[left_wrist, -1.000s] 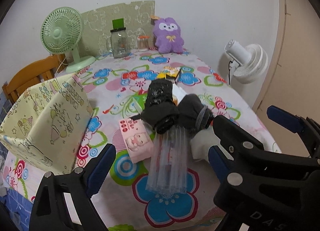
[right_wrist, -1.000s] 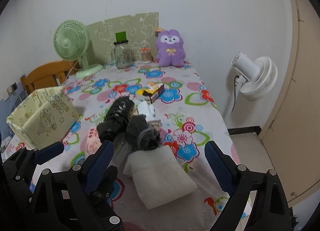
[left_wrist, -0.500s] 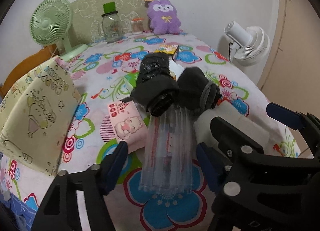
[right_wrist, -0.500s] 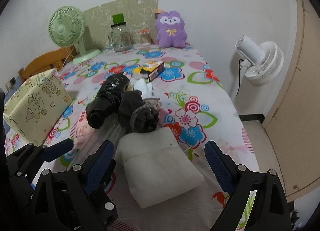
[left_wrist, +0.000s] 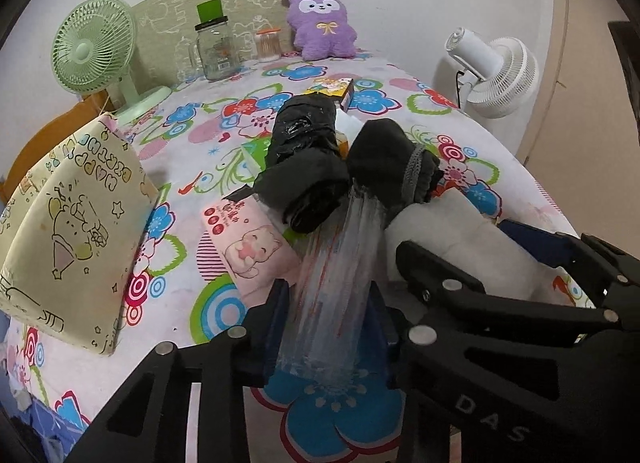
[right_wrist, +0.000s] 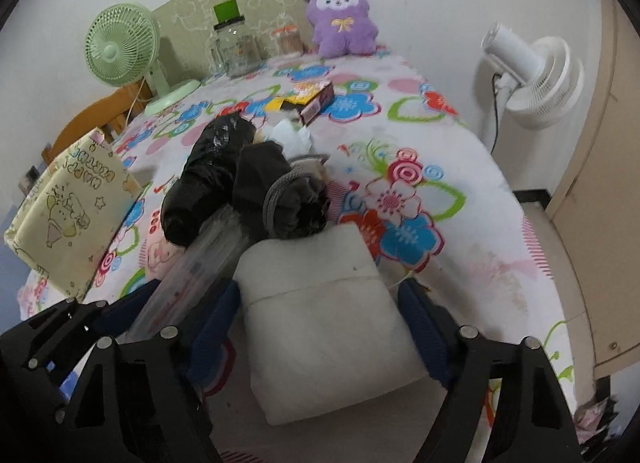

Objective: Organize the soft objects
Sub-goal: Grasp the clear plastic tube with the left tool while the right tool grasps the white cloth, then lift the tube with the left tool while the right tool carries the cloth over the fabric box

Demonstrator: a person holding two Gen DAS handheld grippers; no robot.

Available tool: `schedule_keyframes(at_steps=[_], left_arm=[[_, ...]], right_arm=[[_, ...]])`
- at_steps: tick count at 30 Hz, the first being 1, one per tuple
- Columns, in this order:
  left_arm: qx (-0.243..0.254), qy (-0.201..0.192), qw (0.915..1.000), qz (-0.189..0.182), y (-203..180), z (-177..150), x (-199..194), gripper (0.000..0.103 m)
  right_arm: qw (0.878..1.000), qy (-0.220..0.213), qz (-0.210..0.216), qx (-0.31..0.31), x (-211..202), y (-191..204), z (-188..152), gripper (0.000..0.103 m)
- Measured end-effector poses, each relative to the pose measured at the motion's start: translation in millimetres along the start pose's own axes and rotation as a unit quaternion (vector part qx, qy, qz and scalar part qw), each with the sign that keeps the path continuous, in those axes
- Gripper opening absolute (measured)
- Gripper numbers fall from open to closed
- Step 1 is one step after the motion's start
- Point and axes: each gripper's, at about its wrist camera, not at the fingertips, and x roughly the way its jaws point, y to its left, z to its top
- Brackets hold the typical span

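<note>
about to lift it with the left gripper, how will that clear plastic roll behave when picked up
The clear plastic roll looks like thin rolled film, so it will probably feel light and squash between the left gripper fingers. Its glossy surface may be slippery. Its far end is tucked under the black bag roll, which could shift or roll when it lifts.

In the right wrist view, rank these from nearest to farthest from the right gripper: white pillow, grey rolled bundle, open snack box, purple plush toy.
1. White pillow: between the right gripper fingers.
2. Grey rolled bundle: just beyond the pillow, slightly left.
3. Open snack box: mid-table, centre.
4. Purple plush toy: far edge, against the wall.
</note>
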Motion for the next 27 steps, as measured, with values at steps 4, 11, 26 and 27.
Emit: schedule_keyframes(at_steps=[4,11,26,27], left_arm=[[0.002,0.002,1.0,-0.003,-0.7,0.8,0.1,0.032],[0.009,-0.008,0.9999,-0.009,-3.6,-0.1,-9.3,0.027],[0.004,-0.046,0.9988,-0.018,2.2,11.5,-40.6,0.024],[0.003,-0.049,0.9986,-0.019,2.3,12.8,-42.5,0.024]], right_arm=[[1.0,0.003,0.008,0.002,-2.0,3.8,-0.5,0.066],[1.0,-0.007,0.009,-0.009,-12.2,8.9,-0.2,0.048],[0.999,-0.041,0.006,-0.006,-43.4,18.6,11.7,0.047],[0.999,-0.044,0.006,-0.006,-45.8,19.7,13.2,0.047]])
